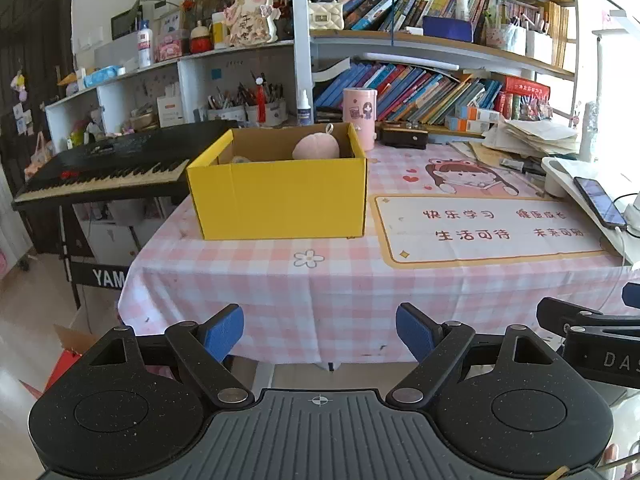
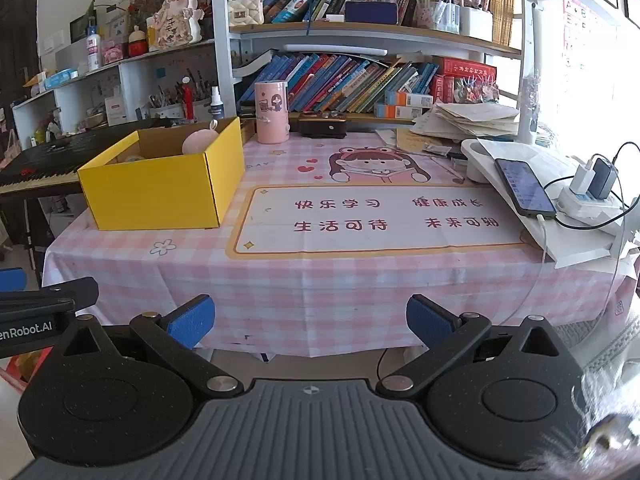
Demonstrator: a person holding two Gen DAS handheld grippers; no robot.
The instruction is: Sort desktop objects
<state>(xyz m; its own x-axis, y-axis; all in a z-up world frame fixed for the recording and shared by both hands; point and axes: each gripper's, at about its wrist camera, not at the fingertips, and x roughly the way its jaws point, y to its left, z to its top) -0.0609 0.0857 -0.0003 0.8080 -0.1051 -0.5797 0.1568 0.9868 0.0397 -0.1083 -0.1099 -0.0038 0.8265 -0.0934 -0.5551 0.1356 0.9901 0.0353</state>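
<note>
Your desk (image 2: 360, 280), under its pink checked cloth, fills most of both views, and you are standing back from its front edge with nothing in reach yet. The keyboard (image 1: 108, 168) sits off the desk's left end, out of the way.

The yellow box (image 1: 280, 196) stands open-topped at the desk's left rear. It looks like the collecting bin, set within easy reach of your left side. A pink plush (image 1: 316, 147) already lies inside against the back wall, with something pale beside it that is too hidden to name.

The printed mat (image 2: 372, 220) in the middle is bare, so most of the sorting seems done, or the remaining things lie on the right. There, a paper stack (image 2: 472, 118) sits at the back. A phone (image 2: 524, 188) rests on a white stand at the desk's right side, plugged in; it is probably charging.

The pink cup (image 2: 272, 112) stands upright just behind the box.

Your left hand-held gripper (image 1: 320, 330) is released, jaws wide, nothing between them. Your right hand-held gripper (image 2: 310, 320) is the same: spread and empty. Both hang side by side before the front edge, angled down toward the desk, ready for either side.
</note>
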